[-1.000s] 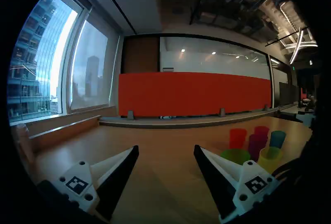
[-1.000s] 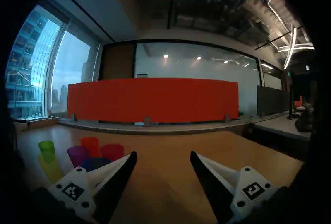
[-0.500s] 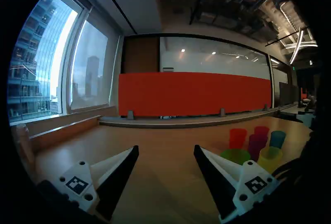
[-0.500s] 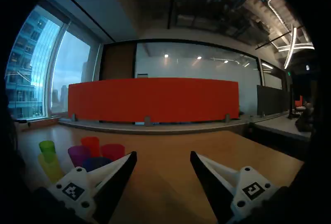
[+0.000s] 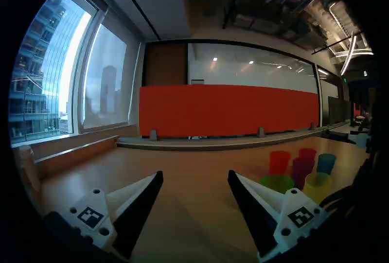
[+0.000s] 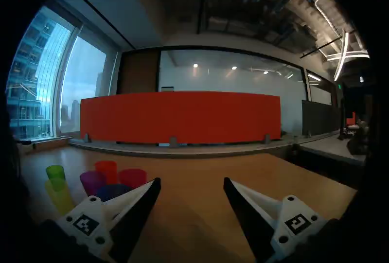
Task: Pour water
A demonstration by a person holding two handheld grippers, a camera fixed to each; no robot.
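The left hand-held gripper (image 5: 195,172) and right hand-held gripper (image 6: 191,180) hover spread and empty over the counter (image 5: 194,158), near colored cups (image 5: 279,162).

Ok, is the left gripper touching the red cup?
Apart. Left gripper view shows bare table between the left gripper and the red cup.

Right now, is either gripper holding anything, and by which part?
Nothing is held: the left gripper and right gripper are both open, the cups untouched.
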